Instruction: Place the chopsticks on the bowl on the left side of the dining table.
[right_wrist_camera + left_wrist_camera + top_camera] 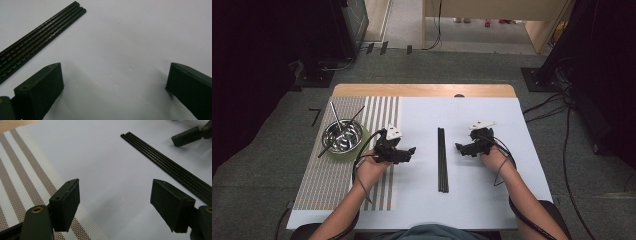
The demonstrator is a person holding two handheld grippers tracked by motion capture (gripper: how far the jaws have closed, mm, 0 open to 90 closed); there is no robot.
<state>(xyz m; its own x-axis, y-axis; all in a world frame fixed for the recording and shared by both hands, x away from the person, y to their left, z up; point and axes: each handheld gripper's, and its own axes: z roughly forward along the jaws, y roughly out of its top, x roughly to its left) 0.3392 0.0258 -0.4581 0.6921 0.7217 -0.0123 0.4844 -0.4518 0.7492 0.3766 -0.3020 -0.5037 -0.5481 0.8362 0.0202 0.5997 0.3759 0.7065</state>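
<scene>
Both grippers stand with jaws spread wide and nothing between them. Left gripper (411,150) sits low over the white sheet (472,200), just right of the striped placemat (322,185); in the left gripper view (115,205) its two black pads frame bare white surface, the left pad overlapping the placemat's edge. Right gripper (460,147) rests on the far side of the sticks, jaws pointing left toward them; in the right gripper view (112,90) the gap between its pads shows plain white sheet, and the pads appear to rest on or just above it — contact cannot be confirmed.

Bundle of black chopsticks (442,160) lies flat on the white sheet between the two grippers, running lengthwise away from the person. Sticks lie side by side, touching, ends aligned. Neither gripper touches them: in the left gripper view the bundle (170,167) passes just beyond the right pad; in the right gripper view it (37,37) lies off to the upper left, clear of the left pad. Tip of the right gripper is also seen at top right of the left gripper view.

Further out, left: steel bowl (342,135) sits on a green coaster (343,154) on the placemat, with thin metal rods (335,116) leaning in it. Wooden table edge (422,90) shows at the far side; grey carpet (462,65) beyond.
</scene>
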